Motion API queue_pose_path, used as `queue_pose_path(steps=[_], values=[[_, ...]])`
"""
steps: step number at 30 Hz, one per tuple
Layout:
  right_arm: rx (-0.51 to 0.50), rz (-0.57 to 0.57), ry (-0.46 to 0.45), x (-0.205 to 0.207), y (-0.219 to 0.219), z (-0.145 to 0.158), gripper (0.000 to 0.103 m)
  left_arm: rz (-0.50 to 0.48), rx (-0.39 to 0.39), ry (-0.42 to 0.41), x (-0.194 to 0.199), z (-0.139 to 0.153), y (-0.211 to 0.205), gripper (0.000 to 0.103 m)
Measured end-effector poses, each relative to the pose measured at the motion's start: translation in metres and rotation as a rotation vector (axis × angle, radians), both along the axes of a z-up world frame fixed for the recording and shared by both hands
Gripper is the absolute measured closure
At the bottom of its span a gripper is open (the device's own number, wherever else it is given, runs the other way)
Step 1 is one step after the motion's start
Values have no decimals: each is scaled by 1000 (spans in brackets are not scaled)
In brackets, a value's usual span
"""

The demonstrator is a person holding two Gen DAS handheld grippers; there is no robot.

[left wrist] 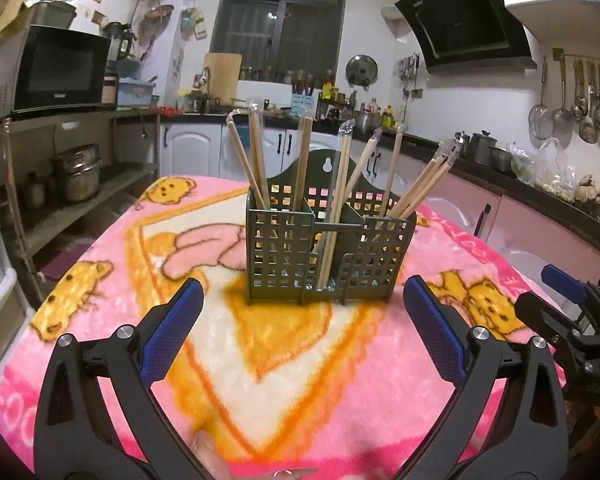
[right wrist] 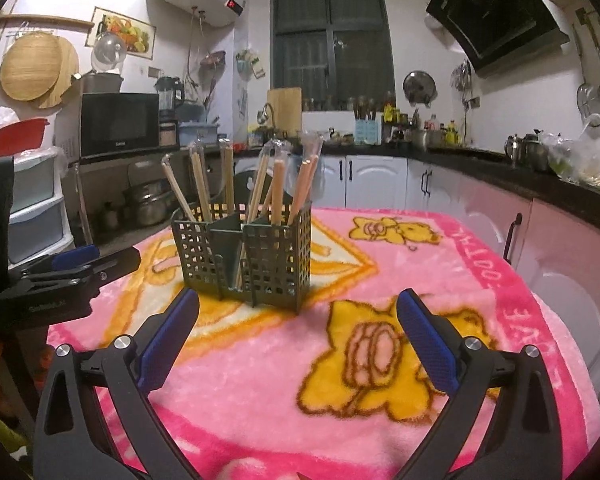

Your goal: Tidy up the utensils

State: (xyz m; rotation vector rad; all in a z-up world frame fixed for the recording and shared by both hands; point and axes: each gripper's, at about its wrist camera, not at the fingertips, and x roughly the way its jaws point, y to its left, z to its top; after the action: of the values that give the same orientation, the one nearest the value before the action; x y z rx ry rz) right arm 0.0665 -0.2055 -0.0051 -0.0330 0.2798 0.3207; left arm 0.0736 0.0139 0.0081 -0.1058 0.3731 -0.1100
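Largest first: the surface is covered by a plush pink blanket, so anything standing on it can rock; expect soft footing.

The green holder stands upright near the middle of it, ahead of both tools. It's a perforated plastic caddy with three compartments and a hanging tab at the back. It's likely light and stiff but easy to tip. Grip a side wall low if you move it.

The chopsticks stand tilted in all compartments. They look like pale wood in clear sleeves: light, thin, and the film is probably slippery. Pinch mid-shaft above the rim.

Your left tool is spread wide and empty, short of the holder. Your right tool is the same.
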Motion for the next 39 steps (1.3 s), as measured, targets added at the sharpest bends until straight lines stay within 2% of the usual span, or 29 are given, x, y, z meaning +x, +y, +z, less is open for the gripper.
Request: queue_pose_path(steps=[6,11,39], values=[[18,-21,-11,-2,-5,-7,7,11,25,-54,-6,-6,-2,11],[49,-43,-7,0,-10,-8,7,-1,17,-57,-6,-7,-2,11],[44,-51,-10,0,-12,-11,7,3,-1,-40,-6,-7,1,11]])
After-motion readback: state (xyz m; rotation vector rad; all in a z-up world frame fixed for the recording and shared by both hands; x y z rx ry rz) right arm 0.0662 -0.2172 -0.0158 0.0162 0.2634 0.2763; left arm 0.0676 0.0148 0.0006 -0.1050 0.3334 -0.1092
